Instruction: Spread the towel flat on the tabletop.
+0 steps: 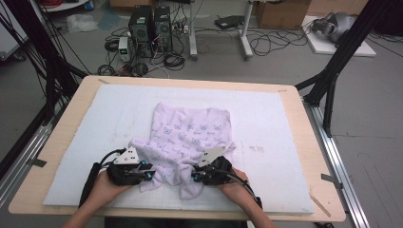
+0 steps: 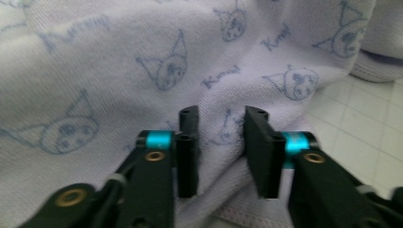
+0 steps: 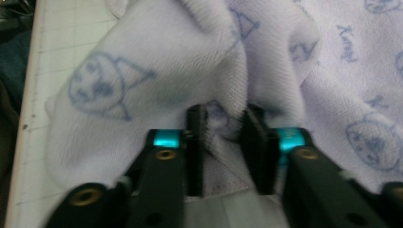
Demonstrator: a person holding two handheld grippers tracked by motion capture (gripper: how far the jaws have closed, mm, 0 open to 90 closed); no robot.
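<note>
We judged the pale printed towel (image 1: 190, 137), lying rumpled mid-table on the white mat (image 1: 266, 118), light, soft and floppy, so our left gripper (image 1: 148, 175) and right gripper (image 1: 193, 177) pinched its stitched near hem, jaws closed on cloth.

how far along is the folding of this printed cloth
Early. Done: the cloth lies on the white mat, far half flat. In hand: the left tongs and right tongs each pinch its bunched near edge. Left: an actual fold; none shows yet.
</note>
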